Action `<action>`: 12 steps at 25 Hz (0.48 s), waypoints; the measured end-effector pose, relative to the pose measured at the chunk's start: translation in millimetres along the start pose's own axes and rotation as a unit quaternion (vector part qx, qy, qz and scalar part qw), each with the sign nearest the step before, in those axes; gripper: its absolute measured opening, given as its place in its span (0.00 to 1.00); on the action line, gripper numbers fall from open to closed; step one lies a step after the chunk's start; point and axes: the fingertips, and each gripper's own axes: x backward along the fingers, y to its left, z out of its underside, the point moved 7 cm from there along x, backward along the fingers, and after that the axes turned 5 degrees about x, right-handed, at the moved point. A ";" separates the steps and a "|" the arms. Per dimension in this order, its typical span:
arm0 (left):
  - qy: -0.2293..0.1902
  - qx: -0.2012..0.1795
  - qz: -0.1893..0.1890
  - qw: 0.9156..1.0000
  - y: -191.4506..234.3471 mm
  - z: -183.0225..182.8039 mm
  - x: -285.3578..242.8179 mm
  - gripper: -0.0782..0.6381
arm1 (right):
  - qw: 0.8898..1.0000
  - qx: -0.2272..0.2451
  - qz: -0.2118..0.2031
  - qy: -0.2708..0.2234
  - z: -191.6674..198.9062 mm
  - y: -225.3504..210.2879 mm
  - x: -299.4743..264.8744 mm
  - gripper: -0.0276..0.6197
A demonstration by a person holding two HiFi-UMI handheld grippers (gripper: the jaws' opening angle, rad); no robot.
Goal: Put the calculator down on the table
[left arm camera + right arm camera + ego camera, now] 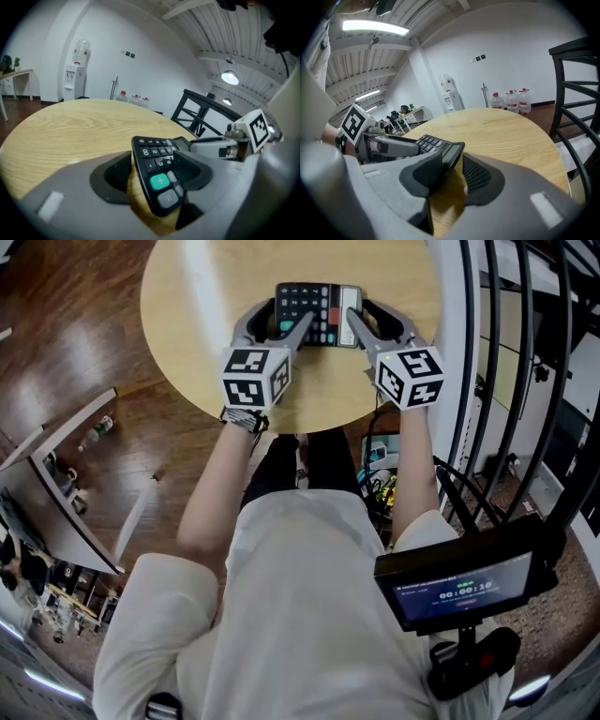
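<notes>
Pale round wood fills the space ahead of both hands: the worktop [202,296], with a dark plank floor [75,352] around it and a white wall [140,37] beyond. The calculator [317,310] lies on that wood, keys up, directly at the tips of my two tools and bracketed by them, its display end toward my right hand. My left tool [152,173] straddles the calculator's left side. Its inner jaw reaches over the key rows, while its outer jaw stands off the edge with a strip of bare wood showing between it and the case. The corner with the green plus key [159,180] sits between those jaws, but they press on nothing, so this tool is released. My right tool [452,176] mirrors it on the display side: the inner jaw covers the end of the case and the outer jaw stands clear, wood showing in the gap. It is released as well, and from above the calculator looks flat on the worktop
</notes>
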 end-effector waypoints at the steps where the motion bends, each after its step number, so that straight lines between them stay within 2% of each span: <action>1: 0.001 0.000 -0.003 1.000 0.1 0.6 0.9 0.52 | 1.000 0.001 0.001 -0.002 -0.2 0.5 0.2 0.26; 12: 0.005 -0.002 -0.027 1.000 4.2 8.1 13.0 0.51 | 1.000 -0.001 -0.004 -0.012 -4.1 1.8 0.3 0.26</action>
